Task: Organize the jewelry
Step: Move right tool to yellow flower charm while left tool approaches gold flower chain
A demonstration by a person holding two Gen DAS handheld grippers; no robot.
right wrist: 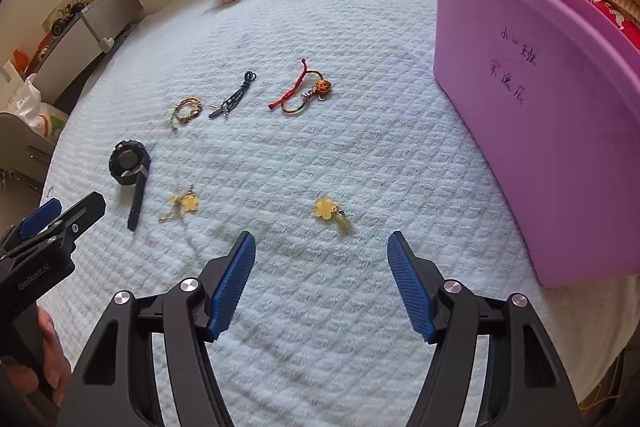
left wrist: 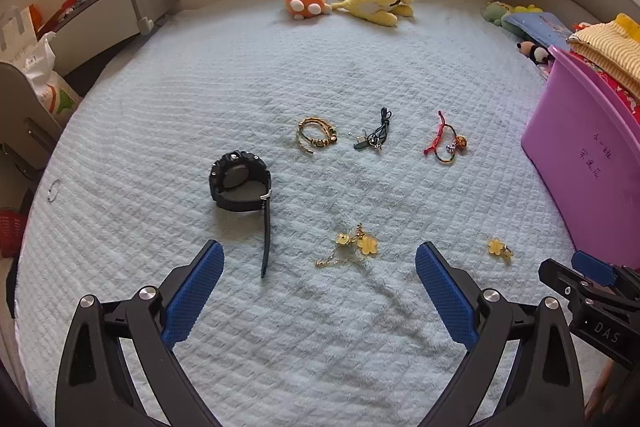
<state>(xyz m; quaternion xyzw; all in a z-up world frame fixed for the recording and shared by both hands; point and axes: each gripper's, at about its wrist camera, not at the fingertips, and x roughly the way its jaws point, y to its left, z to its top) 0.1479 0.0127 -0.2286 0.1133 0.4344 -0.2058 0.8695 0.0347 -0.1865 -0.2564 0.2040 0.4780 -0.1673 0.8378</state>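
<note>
Both grippers spread wide, holding nothing: left gripper (left wrist: pixel 319 285) above the gold flower chain (left wrist: pixel 354 247), right gripper (right wrist: pixel 321 277) just short of the yellow flower charm (right wrist: pixel 326 209). Black watch (left wrist: pixel 240 183) sits left of the chain. Farther back in a row on the quilt (left wrist: pixel 280 67): gold bracelet (left wrist: pixel 316 137), dark cord (left wrist: pixel 374 135), red cord bracelet (left wrist: pixel 446 141). Purple bin (right wrist: pixel 540 115) stands at right.
</note>
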